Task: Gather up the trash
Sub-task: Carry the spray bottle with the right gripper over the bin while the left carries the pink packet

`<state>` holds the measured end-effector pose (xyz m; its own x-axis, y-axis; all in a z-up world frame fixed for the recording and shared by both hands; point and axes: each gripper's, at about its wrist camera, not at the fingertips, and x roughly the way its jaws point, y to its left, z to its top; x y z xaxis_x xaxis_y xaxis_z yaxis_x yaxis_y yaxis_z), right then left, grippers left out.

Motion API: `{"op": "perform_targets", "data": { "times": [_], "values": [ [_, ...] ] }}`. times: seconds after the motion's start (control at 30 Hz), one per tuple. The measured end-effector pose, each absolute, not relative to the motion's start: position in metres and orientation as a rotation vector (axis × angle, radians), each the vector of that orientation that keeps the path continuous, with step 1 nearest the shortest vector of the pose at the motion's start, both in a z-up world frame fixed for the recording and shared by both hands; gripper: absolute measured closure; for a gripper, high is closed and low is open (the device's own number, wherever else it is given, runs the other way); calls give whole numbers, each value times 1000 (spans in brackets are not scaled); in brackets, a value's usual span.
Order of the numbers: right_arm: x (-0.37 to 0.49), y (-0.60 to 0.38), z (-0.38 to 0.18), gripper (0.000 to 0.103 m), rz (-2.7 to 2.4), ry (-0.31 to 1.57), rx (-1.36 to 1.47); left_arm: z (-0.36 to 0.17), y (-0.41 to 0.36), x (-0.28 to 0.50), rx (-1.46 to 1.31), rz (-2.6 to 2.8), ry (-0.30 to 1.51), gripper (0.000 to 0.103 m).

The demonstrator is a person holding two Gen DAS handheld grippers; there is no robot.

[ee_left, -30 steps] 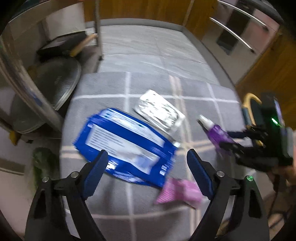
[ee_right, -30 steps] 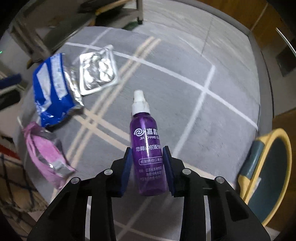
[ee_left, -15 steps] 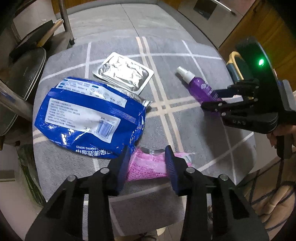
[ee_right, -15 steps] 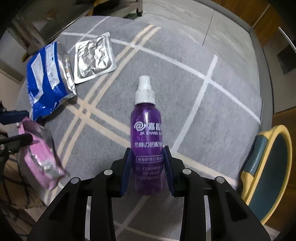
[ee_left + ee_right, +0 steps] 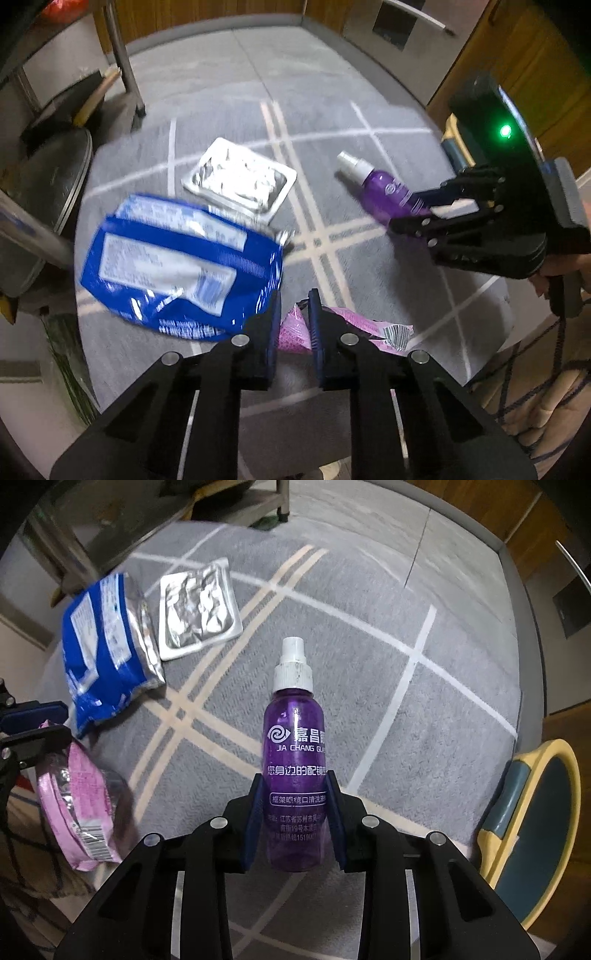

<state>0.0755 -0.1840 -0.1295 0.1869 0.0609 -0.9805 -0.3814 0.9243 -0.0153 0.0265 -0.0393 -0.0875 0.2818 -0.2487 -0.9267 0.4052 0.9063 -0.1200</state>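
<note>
My left gripper (image 5: 292, 325) is shut on the pink wrapper (image 5: 354, 326) at the table's near edge; the wrapper also shows in the right wrist view (image 5: 79, 801). My right gripper (image 5: 294, 805) is shut on the purple spray bottle (image 5: 295, 738), which also shows in the left wrist view (image 5: 384, 190), held at its base. A blue wipes bag (image 5: 177, 258) and a silver foil tray (image 5: 240, 181) lie on the grey checked tablecloth (image 5: 332, 122).
A yellow-rimmed teal bin (image 5: 532, 812) stands off the table's right edge. A metal rack leg (image 5: 125, 62) and dark pans (image 5: 55, 177) stand at the left. Wooden cabinets line the back.
My left gripper closed from wide open onto the pink wrapper and has lifted its end. My right gripper stays shut on the purple bottle, which has risen slightly.
</note>
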Motion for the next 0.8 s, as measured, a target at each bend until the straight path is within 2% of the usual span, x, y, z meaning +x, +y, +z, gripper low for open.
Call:
{"op": "perform_targets", "data": {
  "times": [0.23, 0.67, 0.8],
  "values": [
    [72, -204, -104, 70, 273, 1294, -177, -55, -51, 31, 164, -456, 1085, 89],
    [41, -299, -1, 70, 47, 961, 25, 1, -75, 26, 207, -484, 854, 89],
    [35, -334, 8, 70, -40, 923, 51, 12, -84, 25, 201, -496, 824, 89]
  ]
}}
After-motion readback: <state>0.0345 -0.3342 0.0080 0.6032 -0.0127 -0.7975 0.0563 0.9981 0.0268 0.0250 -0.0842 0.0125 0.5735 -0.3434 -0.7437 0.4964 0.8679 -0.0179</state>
